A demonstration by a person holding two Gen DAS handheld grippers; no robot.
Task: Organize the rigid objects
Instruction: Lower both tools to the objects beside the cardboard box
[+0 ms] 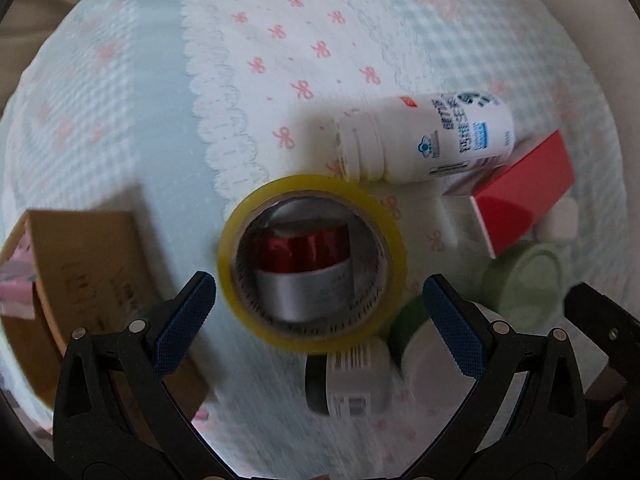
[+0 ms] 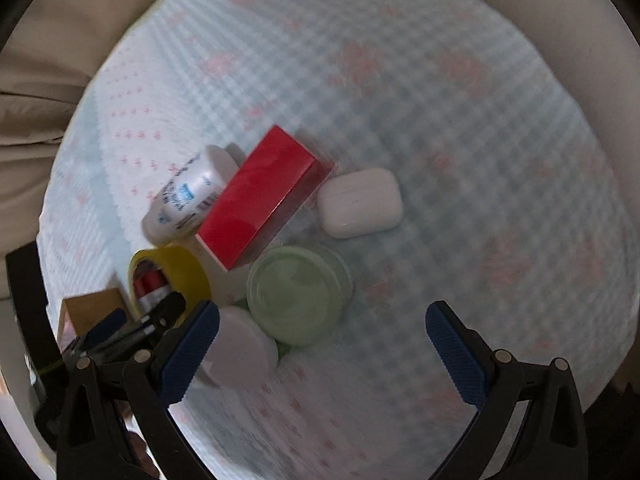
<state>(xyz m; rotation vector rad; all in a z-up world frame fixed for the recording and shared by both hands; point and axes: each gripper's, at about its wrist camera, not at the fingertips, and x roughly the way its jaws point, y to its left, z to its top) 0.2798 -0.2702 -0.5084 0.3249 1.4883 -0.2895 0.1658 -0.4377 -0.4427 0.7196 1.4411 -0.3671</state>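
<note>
A yellow tape roll (image 1: 240, 240) stands on edge just ahead of my open left gripper (image 1: 320, 304), and a red and silver can (image 1: 304, 272) shows through its hole. Behind it lie a white labelled bottle (image 1: 424, 140) and a red box (image 1: 524, 196) leaning on it. A pale green jar (image 1: 524, 276) and a white round lid (image 1: 432, 356) sit to the right. My right gripper (image 2: 324, 320) is open above the cloth, with the green jar (image 2: 298, 296) and white lid (image 2: 240, 352) near its left finger. A white earbud case (image 2: 360, 202) lies beside the red box (image 2: 260, 200).
A brown cardboard box (image 1: 80, 280) stands at the left by my left finger. A small bottle with a barcode label (image 1: 352, 376) lies under the tape roll. The round table has a light blue checked cloth (image 2: 480, 160) with pink bows; its edge curves close on the right.
</note>
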